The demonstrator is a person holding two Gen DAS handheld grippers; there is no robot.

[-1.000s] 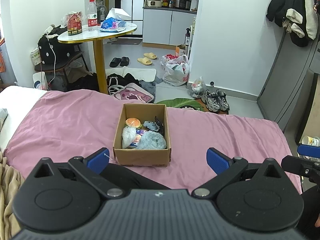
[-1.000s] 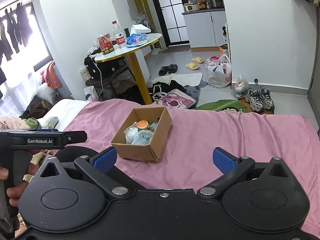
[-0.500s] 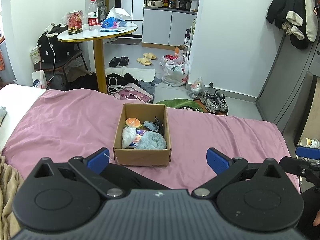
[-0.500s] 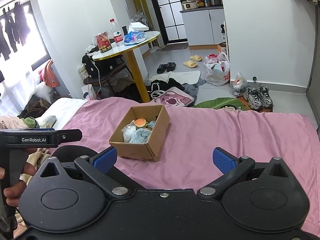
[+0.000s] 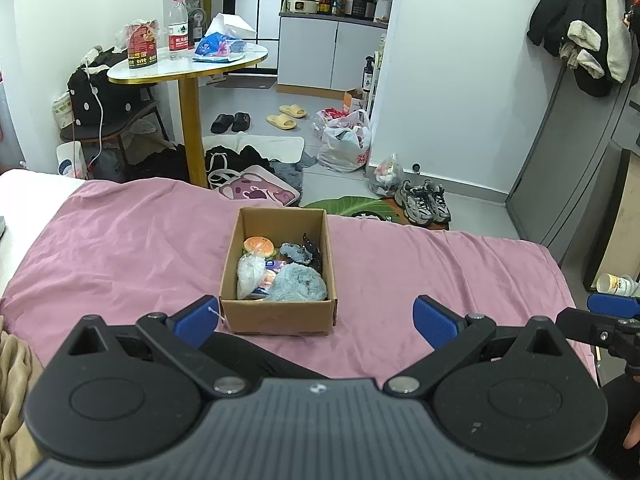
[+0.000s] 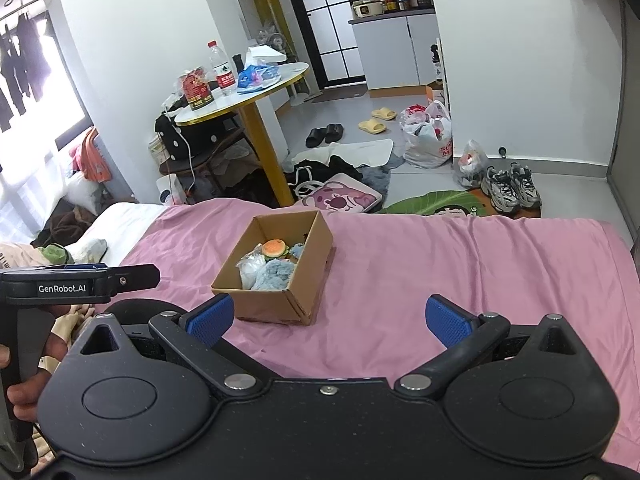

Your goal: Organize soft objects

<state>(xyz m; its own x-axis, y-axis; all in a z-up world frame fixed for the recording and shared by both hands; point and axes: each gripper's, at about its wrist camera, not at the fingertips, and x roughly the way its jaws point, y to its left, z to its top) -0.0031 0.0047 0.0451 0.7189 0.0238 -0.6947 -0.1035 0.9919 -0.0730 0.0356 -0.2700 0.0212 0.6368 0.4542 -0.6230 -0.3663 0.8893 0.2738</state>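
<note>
An open cardboard box (image 5: 276,316) (image 6: 266,306) stands on the pink bedsheet (image 5: 120,248) (image 6: 460,264). Inside lie a burger-shaped plush (image 5: 259,246) (image 6: 274,248), a fluffy blue-grey soft item (image 5: 298,283) (image 6: 274,274), a clear plastic bag (image 5: 250,274) and a small dark denim-like piece (image 5: 294,251). My left gripper (image 5: 316,322) is open, held just in front of the box with nothing between its blue pads. My right gripper (image 6: 326,320) is open too, a little to the right of the box. The left tool's body (image 6: 76,284) shows at the right view's left edge, held by a hand.
Beyond the bed's far edge are a round gold-legged table (image 5: 188,66) with a bottle and bags, a pink bear bag (image 5: 256,188), slippers, plastic bags and sneakers (image 5: 424,202) on the floor. A beige blanket (image 5: 12,380) lies at the near left.
Both views have drifted slightly; the box sits a touch lower and nearer in the frames. The grippers stay open and nothing has been picked up.
</note>
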